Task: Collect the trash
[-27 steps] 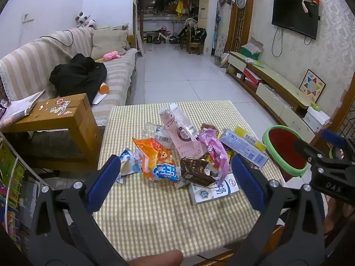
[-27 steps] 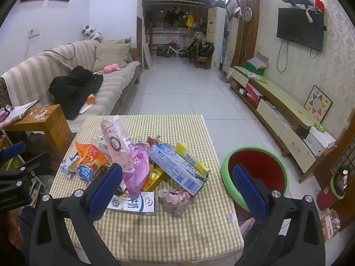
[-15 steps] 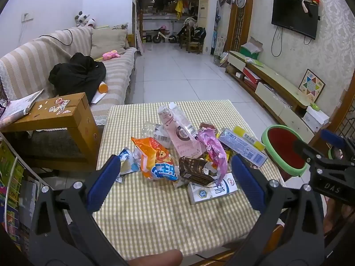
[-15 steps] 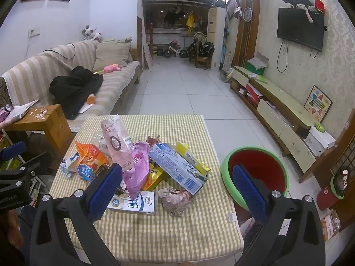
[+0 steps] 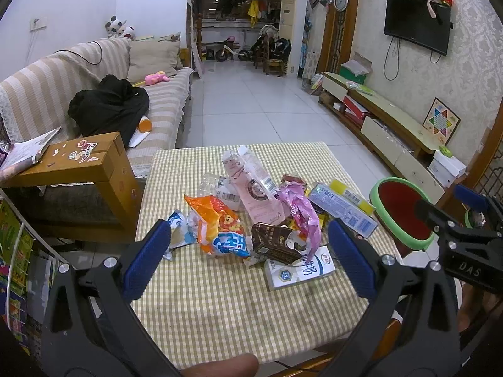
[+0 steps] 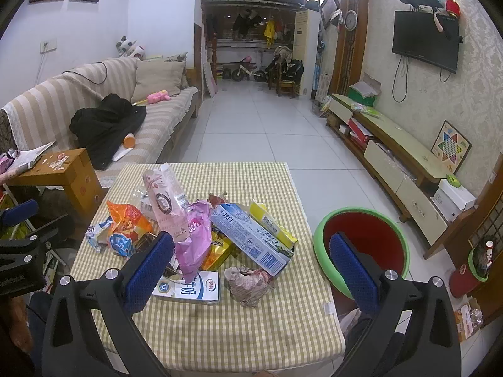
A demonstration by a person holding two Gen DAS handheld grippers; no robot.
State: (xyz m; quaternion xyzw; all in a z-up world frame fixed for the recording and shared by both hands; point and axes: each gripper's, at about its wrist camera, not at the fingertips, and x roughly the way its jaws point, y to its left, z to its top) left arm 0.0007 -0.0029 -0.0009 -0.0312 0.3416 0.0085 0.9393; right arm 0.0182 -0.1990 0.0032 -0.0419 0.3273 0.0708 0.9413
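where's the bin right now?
The green-rimmed red bin sits on the floor just off the table's right edge in the right wrist view, nearest the crumpled paper wad and the blue toothpaste box.

I see bare checked tablecloth (image 6: 239, 330) between my tools and the trash pile (image 6: 201, 235). The red basin (image 6: 361, 251) stands just beside the table's right edge; a wooden side table (image 5: 94, 172) crowds the left.
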